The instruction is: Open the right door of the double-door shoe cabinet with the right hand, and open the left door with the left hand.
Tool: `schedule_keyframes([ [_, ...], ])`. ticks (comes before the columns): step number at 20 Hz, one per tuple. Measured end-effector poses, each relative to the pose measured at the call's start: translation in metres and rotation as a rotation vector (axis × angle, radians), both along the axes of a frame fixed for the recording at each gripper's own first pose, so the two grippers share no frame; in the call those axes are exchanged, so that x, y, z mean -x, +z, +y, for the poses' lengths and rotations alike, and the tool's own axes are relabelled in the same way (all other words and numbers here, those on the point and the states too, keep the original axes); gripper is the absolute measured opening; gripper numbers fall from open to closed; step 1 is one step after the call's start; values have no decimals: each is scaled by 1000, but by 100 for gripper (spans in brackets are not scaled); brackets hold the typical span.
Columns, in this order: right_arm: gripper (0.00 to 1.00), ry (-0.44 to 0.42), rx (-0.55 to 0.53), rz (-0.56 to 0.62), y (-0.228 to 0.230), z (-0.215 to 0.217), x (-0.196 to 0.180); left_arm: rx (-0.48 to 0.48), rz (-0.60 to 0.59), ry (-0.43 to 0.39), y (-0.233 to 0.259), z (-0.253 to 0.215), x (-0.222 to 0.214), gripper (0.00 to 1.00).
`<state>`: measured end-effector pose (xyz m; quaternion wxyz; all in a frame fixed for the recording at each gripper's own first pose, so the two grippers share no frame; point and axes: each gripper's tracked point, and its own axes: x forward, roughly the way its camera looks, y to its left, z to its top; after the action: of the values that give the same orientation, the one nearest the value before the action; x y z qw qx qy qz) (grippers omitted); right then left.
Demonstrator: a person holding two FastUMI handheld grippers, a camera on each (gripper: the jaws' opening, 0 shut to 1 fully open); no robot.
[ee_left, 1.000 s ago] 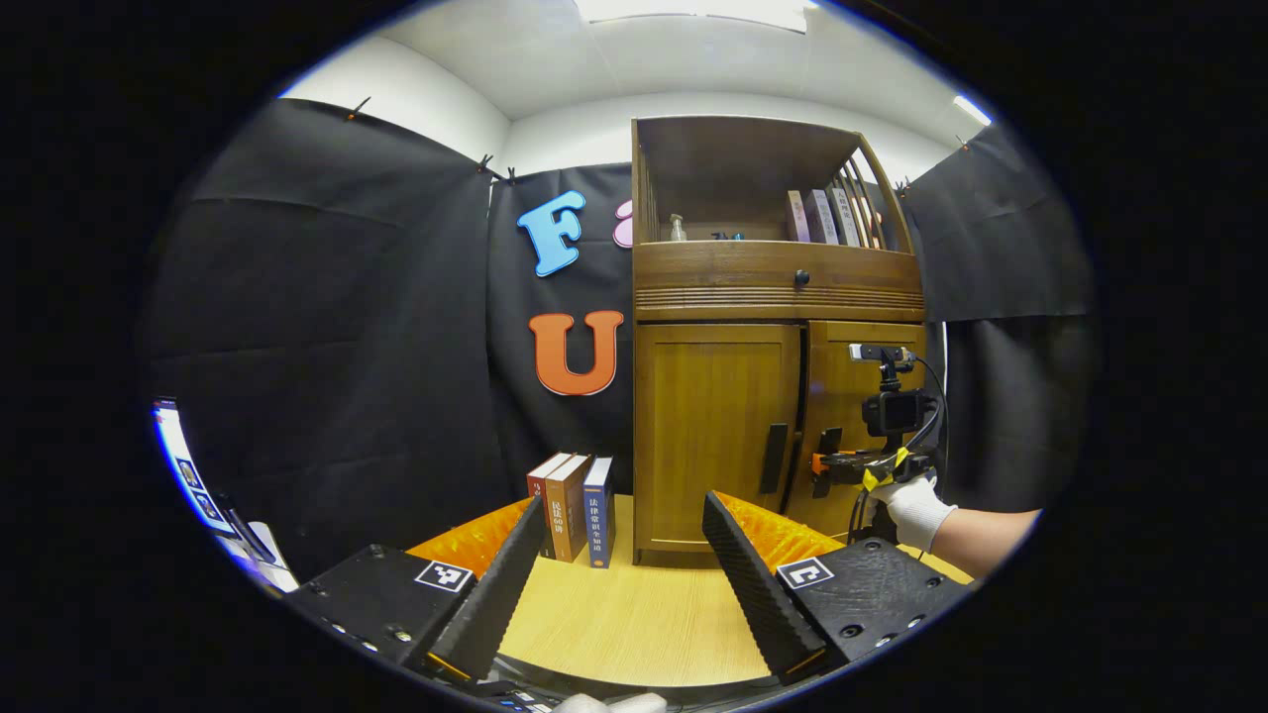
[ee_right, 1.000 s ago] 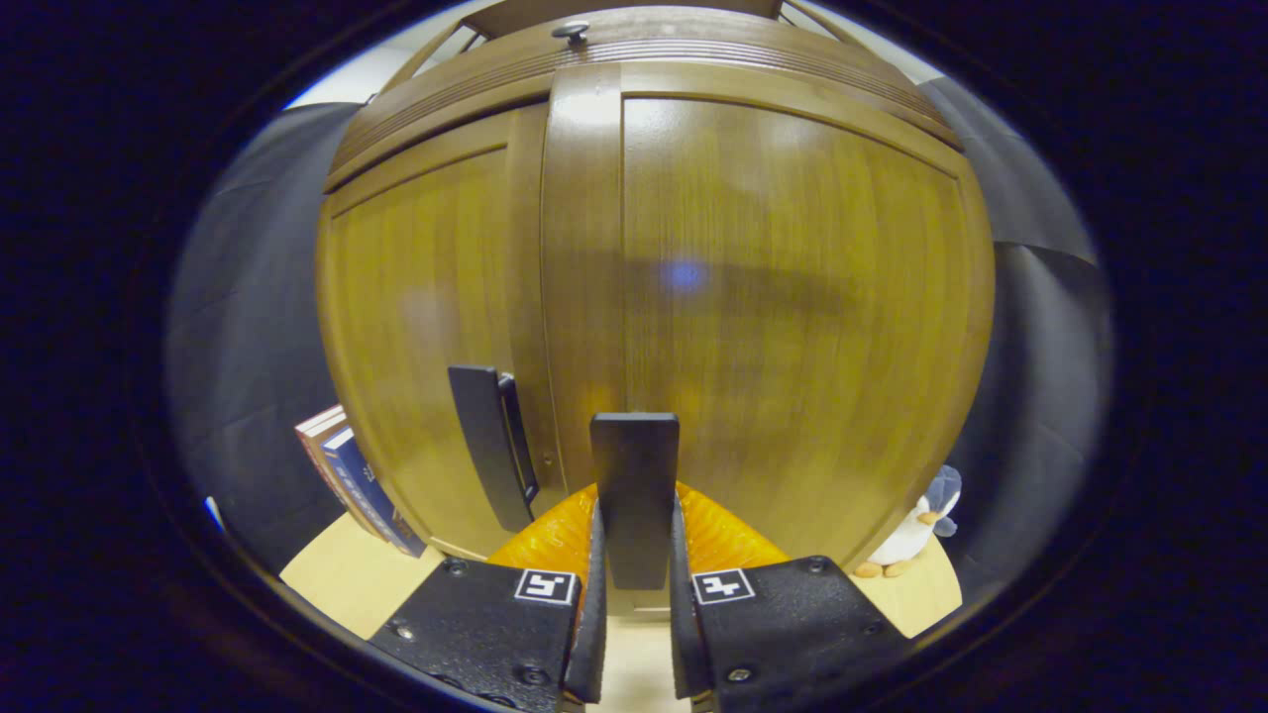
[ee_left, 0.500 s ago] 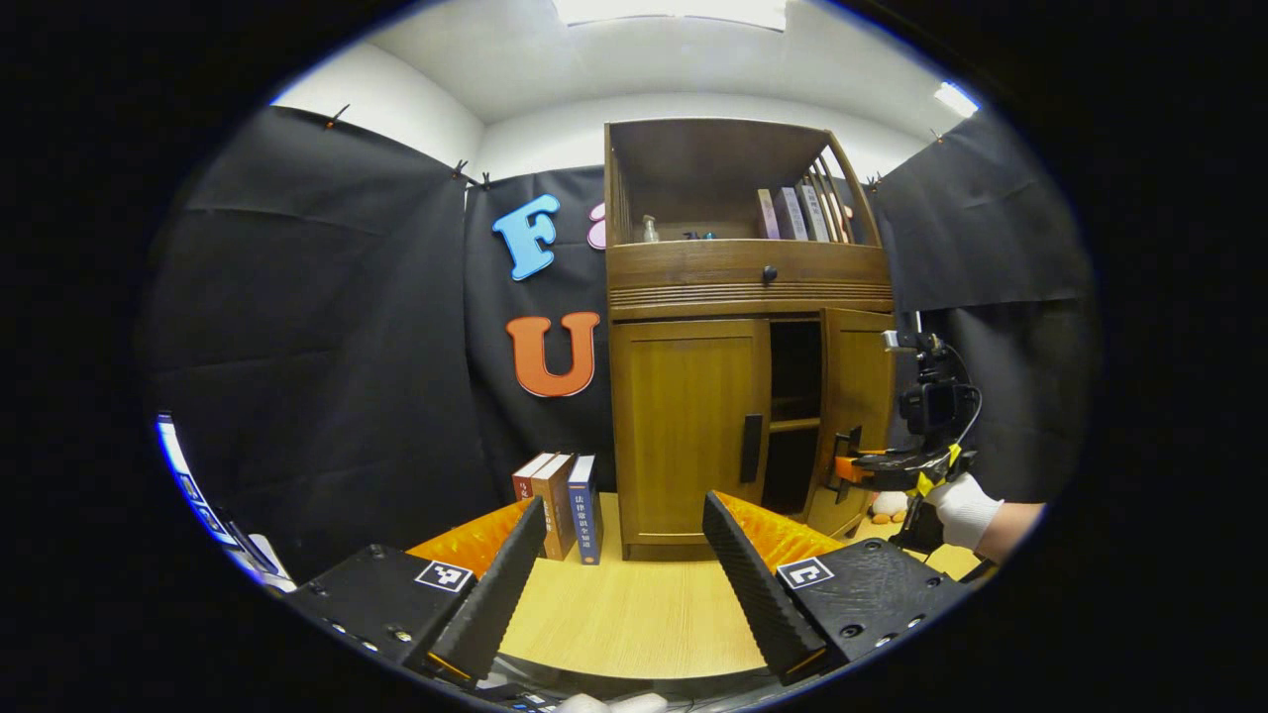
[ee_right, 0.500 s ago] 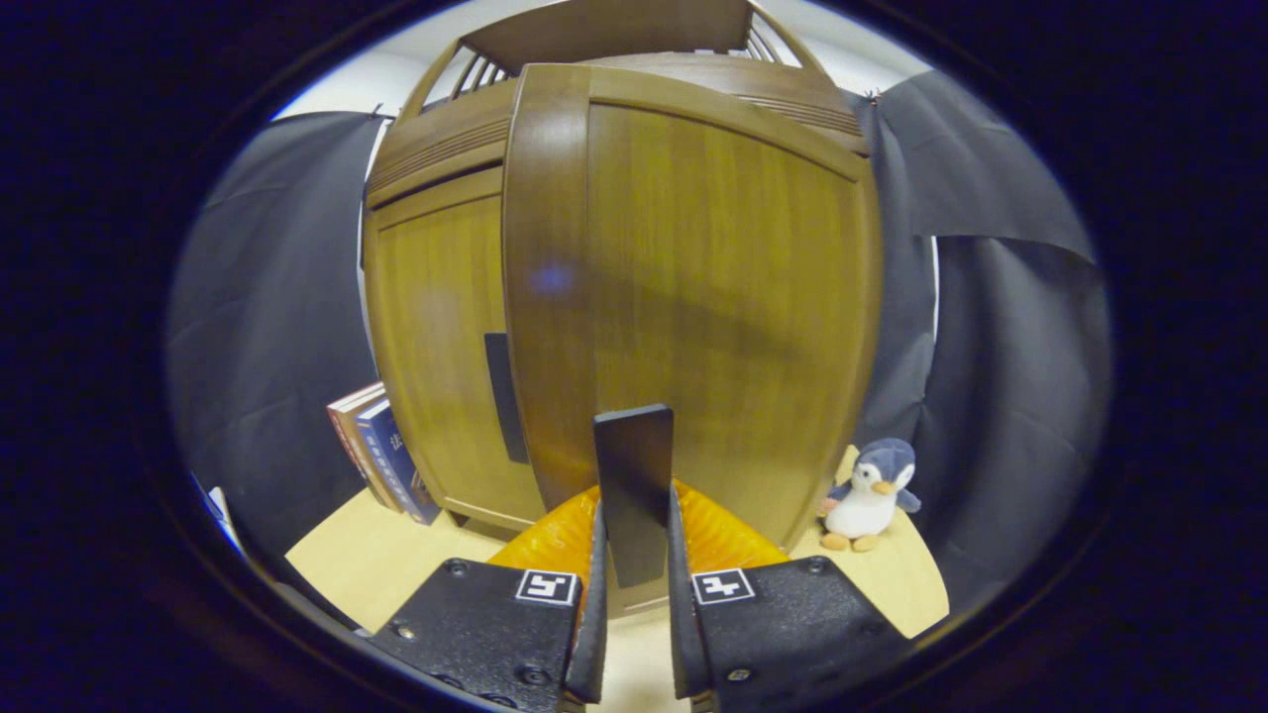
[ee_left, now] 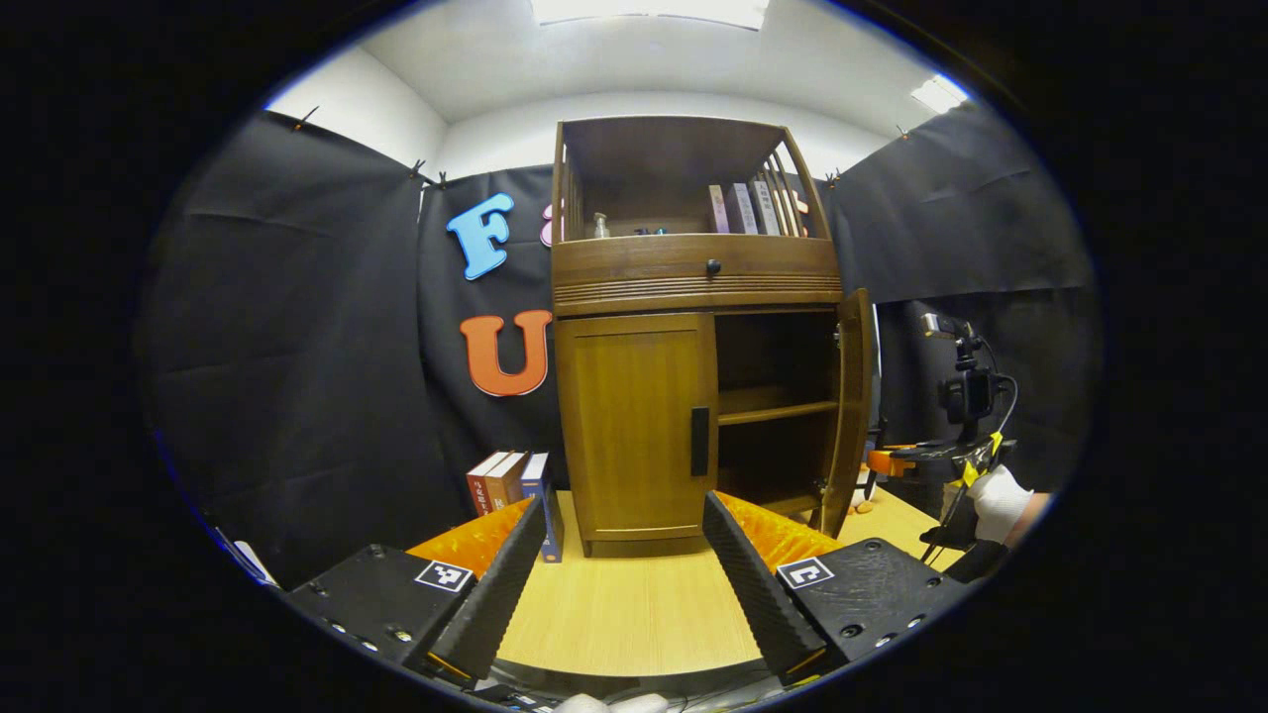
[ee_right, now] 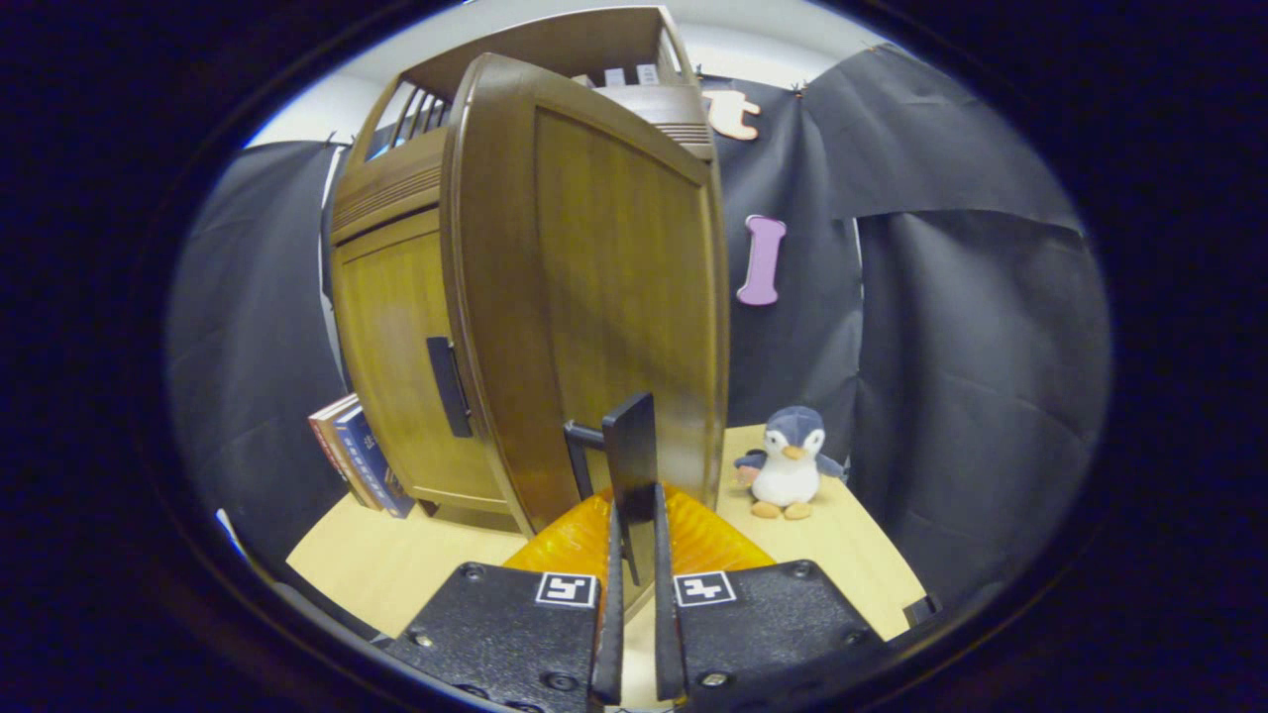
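The right door of the shoe cabinet stands swung wide, its handle clamped between the fingers of my right gripper. The left door is flat shut. My left gripper hangs apart over the table, well short of it. Books stand left of the cabinet, a toy penguin right.

Ceiling panels are lighting the booth evenly and brightly. Fisheye distortion is bowing the cabinet and the open right door, whose near surface is appearing slightly soft. The cabinet's interior is lying in shadow.
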<state>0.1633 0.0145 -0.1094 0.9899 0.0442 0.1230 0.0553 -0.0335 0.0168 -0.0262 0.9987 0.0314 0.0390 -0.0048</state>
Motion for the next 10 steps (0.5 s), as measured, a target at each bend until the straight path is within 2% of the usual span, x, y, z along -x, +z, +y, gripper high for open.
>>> schedule_keyframes([
  [5, 6, -33, 34, -6, -1, -62, 3, 12, -7, -48, 3, -46, -13, 95],
  [10, 4, -5, 35, 16, 0, -114, -7, 44, -4, -37, 4, -94, -24, 96],
])
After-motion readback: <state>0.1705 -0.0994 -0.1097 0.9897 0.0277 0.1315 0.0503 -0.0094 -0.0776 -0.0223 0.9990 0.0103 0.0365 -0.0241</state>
